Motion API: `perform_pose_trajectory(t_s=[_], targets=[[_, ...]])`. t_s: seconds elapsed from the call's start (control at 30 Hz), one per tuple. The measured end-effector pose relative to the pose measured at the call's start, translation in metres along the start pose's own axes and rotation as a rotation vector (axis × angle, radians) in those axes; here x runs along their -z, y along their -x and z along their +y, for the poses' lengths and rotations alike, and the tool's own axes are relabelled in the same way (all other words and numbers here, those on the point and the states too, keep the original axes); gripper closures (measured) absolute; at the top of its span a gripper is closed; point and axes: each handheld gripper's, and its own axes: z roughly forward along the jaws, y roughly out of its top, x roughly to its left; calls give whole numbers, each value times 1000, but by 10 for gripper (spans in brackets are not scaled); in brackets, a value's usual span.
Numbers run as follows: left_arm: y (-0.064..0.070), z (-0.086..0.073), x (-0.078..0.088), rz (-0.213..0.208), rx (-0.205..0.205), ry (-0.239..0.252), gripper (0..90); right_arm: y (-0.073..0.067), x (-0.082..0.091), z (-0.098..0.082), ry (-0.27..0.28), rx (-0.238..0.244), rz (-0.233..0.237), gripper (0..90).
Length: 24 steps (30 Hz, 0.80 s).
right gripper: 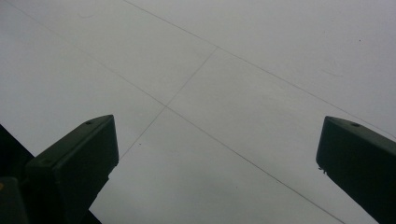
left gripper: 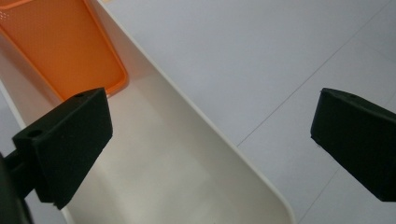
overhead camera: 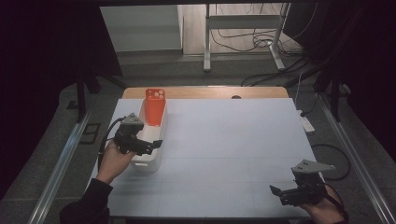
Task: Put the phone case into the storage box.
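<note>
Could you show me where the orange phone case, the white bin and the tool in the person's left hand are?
phone case (overhead camera: 154,108): high view, middle of its back.
bin (left gripper: 196,154): left gripper view, inner side wall.
left tool (overhead camera: 156,143): high view, between its open tips, above the bin.

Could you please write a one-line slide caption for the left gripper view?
Open left hand-held gripper straddling the white bin's side wall, orange phone case inside.
</note>
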Motion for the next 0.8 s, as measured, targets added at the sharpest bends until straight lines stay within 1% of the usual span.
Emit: perform_pose_trajectory(t_s=[0.2,0.33,0.37,0.47,0.63,0.8], targets=[[7,-8,5,9,-18,8,0,0,0,0,-2,2,3,0],[12,-13,11,8,-11,25,0,0,0,0,-1,-1,1,0],[13,-15,12,8,-3,29,0,0,0,0,-1,-1,0,0],[15,-19,16,9,-6,33,0,0,0,0,0,-1,0,0],[20,-27,25,2,9,58,0,0,0,0,-2,0,3,0],[25,-34,33,0,11,75,0,0,0,0,-3,-2,2,0]])
